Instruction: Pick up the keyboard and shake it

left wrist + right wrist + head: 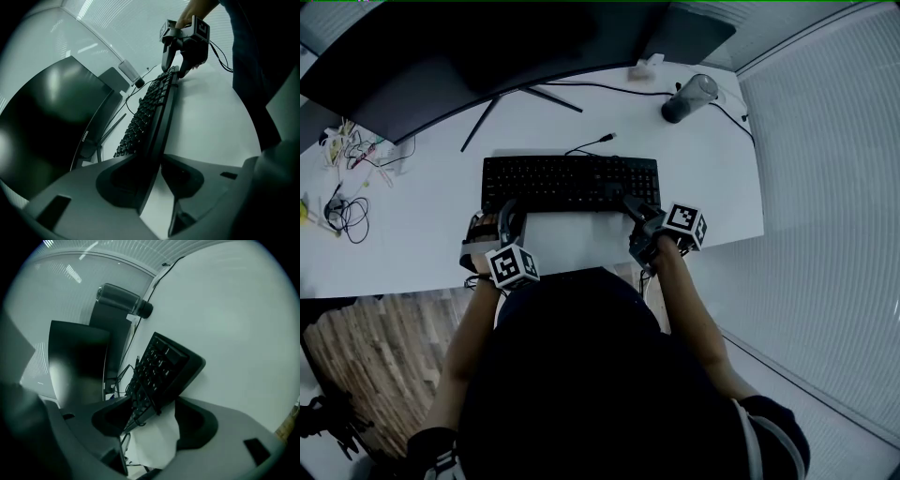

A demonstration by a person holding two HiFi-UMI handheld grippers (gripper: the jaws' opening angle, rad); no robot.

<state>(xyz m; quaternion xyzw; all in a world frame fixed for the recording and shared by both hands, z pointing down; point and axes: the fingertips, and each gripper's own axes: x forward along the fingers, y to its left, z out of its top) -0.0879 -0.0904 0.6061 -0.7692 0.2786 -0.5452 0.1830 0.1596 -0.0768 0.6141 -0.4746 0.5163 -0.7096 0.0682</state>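
Left gripper (508,212) is pinching the keyboard (570,182) at seven o'clock; right gripper (634,208), spread, is straddling five o'clock, probably needing firm closure before lifting.

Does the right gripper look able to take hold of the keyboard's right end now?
Probably yes. The right gripper has its jaws wide apart, the right end of the keyboard sits between them, and nothing seems to block it.
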